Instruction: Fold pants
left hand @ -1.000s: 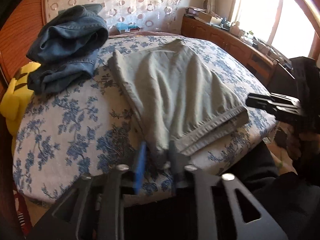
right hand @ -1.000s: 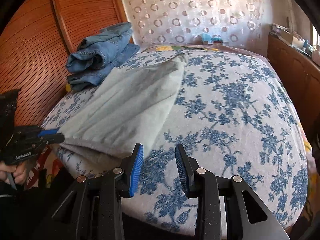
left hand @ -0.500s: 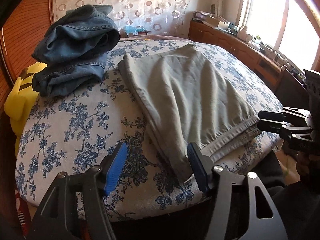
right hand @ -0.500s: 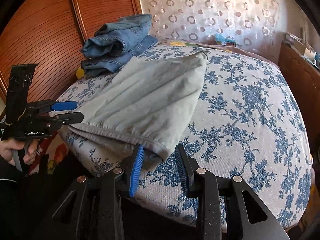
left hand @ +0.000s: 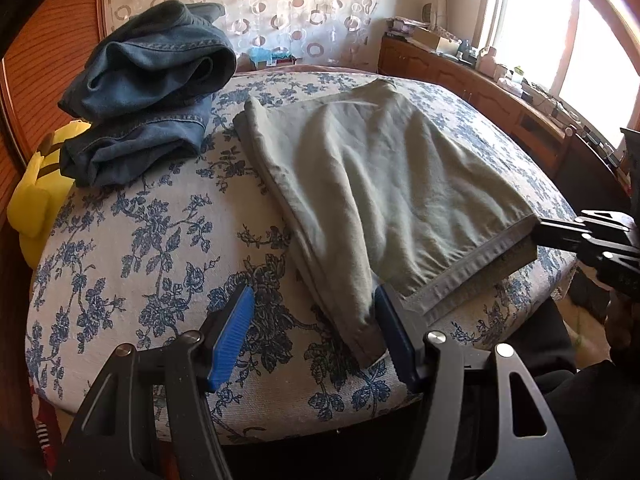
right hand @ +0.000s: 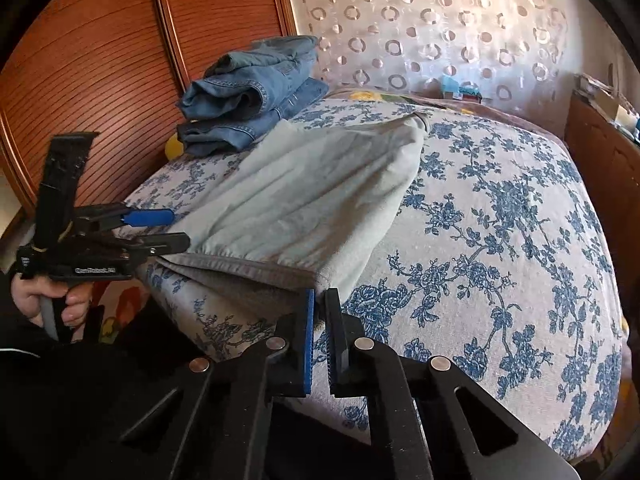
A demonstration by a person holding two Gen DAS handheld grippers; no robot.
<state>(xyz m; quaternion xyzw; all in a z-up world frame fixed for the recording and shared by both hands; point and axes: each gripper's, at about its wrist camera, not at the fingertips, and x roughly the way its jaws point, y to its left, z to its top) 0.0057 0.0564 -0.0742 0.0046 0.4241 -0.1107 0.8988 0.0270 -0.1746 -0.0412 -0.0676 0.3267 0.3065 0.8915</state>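
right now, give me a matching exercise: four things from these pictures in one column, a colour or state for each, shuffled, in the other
1. folded grey-green cotton pants
2. stacked blue denim jeans
3. left gripper
4. right gripper

a. jaws wide open
b. piled at the far left of the bed
c. jaws shut on a near corner
d. lying flat, mid-bed

Pairs: 1-d, 2-b, 3-a, 4-c

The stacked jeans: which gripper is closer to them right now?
Left. The left gripper sits open at the pants' near corner, on the jeans' side; the right gripper pinches the opposite corner.
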